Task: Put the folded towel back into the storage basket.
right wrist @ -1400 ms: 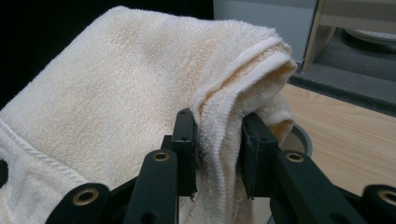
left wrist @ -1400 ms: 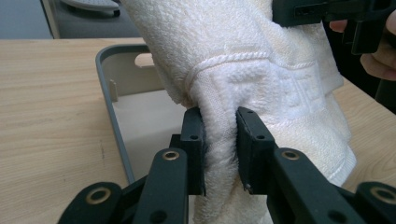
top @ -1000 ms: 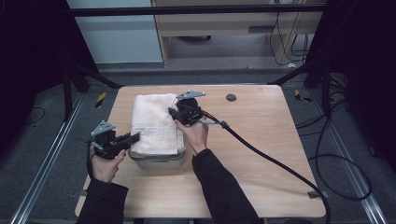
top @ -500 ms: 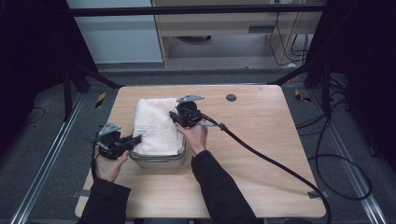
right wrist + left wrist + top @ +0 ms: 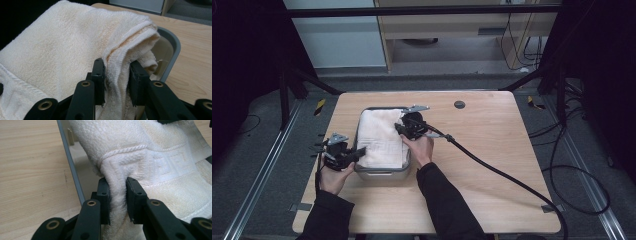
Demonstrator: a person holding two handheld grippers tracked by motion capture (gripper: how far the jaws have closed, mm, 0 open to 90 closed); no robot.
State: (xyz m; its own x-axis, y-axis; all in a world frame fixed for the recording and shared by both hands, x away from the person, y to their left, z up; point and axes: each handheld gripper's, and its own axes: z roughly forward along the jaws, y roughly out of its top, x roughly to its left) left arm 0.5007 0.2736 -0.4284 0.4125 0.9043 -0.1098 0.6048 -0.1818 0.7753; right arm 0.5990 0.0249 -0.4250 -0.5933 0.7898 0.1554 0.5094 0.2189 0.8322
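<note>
towel [image 5: 381,139], 1 of it, white and folded, lies over 1 grey metal tray [image 5: 382,171] on the wooden bench [image 5: 492,150] in the high view. 2 grippers meet it there: the left gripper [image 5: 360,153] at the towel's near left edge, the right gripper [image 5: 401,127] at its far right edge, each held in 1 hand. a thick black cable [image 5: 497,172] trails from the right gripper across the bench toward the near right corner. 1 small dark round disc [image 5: 459,104] sits on the bench beyond the tray, well apart from it. more cables lie on the floor to the right.

left gripper view: the left gripper [image 5: 117,195] is clamped on a raised fold of the towel [image 5: 155,157], the cloth pinched between its 2 black jaws. this view brings out the towel's woven border and rope-like ridge, too small to make out from above. the tray's thin grey rim [image 5: 72,167] runs just left of the fold, with bare bench [image 5: 30,165] beyond.

right gripper view: the right gripper [image 5: 116,80] is clamped on a layered edge of the towel [image 5: 62,45], several plies squeezed between its jaws. the tray's rounded corner [image 5: 172,42] and inner wall show behind the cloth, then the bench [image 5: 195,62].
</note>
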